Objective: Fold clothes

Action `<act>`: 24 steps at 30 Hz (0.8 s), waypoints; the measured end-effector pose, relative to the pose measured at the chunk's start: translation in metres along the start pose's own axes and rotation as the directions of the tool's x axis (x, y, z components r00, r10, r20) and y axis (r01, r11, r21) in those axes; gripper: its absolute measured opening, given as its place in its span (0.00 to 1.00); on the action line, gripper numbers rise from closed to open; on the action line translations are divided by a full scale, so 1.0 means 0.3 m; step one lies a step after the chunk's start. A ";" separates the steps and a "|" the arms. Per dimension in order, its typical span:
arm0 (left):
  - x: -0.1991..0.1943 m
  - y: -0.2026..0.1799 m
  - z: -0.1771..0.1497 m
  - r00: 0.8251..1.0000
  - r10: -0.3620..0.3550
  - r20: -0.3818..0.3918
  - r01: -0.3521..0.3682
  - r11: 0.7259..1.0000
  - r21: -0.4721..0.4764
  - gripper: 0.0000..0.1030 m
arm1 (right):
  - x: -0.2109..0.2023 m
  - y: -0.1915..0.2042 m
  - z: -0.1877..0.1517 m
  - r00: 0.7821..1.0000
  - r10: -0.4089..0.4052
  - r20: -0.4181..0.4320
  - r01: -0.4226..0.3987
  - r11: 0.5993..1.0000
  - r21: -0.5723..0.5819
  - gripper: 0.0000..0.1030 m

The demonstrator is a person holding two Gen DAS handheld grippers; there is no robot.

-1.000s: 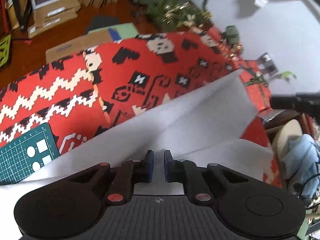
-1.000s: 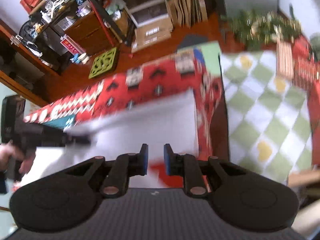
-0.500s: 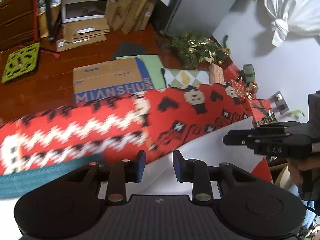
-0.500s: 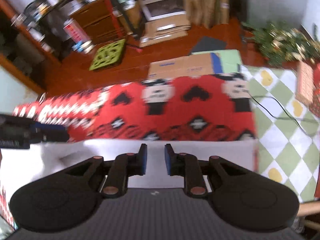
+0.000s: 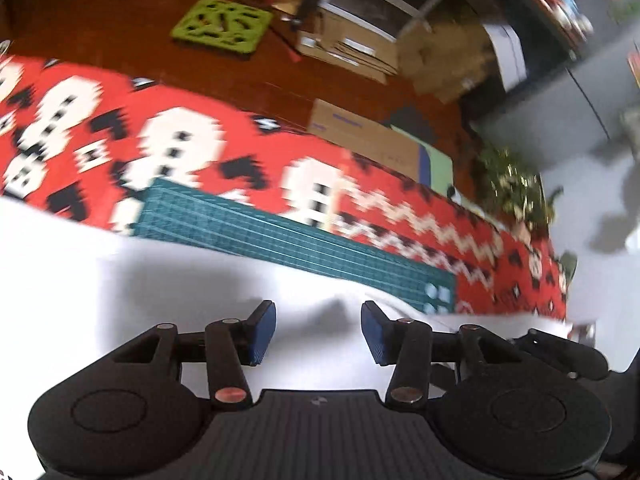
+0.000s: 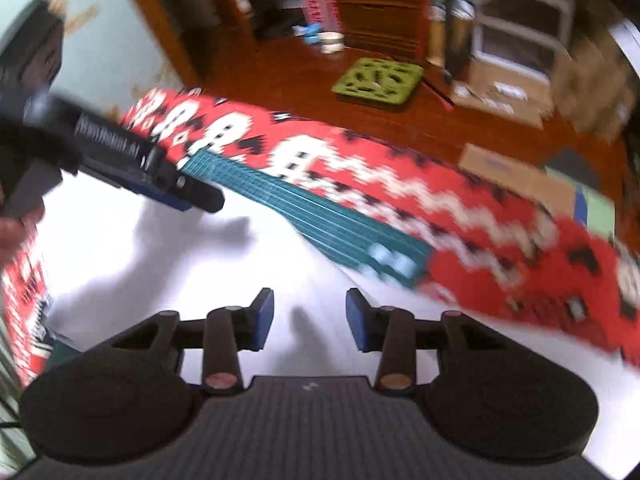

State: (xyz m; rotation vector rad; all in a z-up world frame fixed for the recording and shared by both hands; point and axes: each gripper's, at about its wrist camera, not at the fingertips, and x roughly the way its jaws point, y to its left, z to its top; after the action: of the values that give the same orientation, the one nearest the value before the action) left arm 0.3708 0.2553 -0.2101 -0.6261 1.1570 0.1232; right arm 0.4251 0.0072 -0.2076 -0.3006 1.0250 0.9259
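- Left gripper (image 5: pixel 318 330): jaws opening, nothing between them, the white garment (image 5: pixel 168 280) lying flat below.
- Right gripper (image 6: pixel 310 320): jaws likewise opening and empty above the same cloth.
- The garment lies on the red patterned cover (image 5: pixel 192 148), partly over a green cutting mat (image 5: pixel 280 236).
- A fold looks just laid; more folds probably remain.

**Your work surface**

You are looking at a red patterned cloth (image 5: pixel 256 152) covering the surface, running across mid-frame. A teal cutting mat (image 5: pixel 296 236) is lying on it, and the white garment (image 5: pixel 168 288) is spreading below, overlapping the mat's near edge.
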 end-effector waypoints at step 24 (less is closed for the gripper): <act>-0.079 0.214 -0.214 0.999 -0.029 -0.043 0.017 0.970 -0.241 0.12 | -0.056 0.198 -0.164 0.924 0.354 -0.145 -0.335 0.932 0.137 0.06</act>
State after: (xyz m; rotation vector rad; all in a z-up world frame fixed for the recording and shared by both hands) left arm 0.2828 0.2801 -0.2310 -0.8607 1.1888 0.2329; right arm 0.3464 0.0041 -0.2079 -0.1056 1.3072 1.1708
